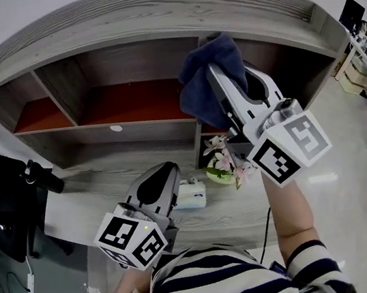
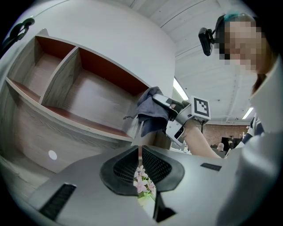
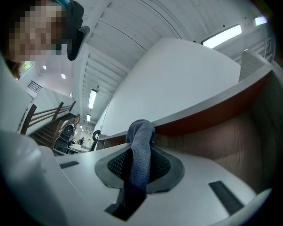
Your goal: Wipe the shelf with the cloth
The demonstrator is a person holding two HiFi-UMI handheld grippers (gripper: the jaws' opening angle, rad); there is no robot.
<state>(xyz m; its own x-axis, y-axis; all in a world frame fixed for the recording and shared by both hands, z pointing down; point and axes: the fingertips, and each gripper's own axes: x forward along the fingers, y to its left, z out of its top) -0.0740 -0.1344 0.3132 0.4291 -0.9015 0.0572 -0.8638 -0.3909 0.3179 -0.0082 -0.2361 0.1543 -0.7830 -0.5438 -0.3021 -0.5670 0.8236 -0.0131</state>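
Note:
A dark blue cloth (image 1: 202,81) hangs bunched from my right gripper (image 1: 216,68), which is shut on it and held up in front of the wooden shelf (image 1: 139,125), near the upright divider of its right compartment. In the right gripper view the cloth (image 3: 141,145) fills the gap between the jaws, with the shelf's red-brown edge (image 3: 212,117) just behind. My left gripper (image 1: 158,181) is low over the desk, shut and holding nothing. From the left gripper view I see the cloth (image 2: 150,112) and the right gripper (image 2: 161,100) against the shelf (image 2: 84,119).
A small pot of pink flowers (image 1: 224,163) and a white object (image 1: 191,195) stand on the grey desk (image 1: 99,180) below the shelf. Dark equipment (image 1: 6,205) sits at the left. The shelf compartments hold nothing that I can see.

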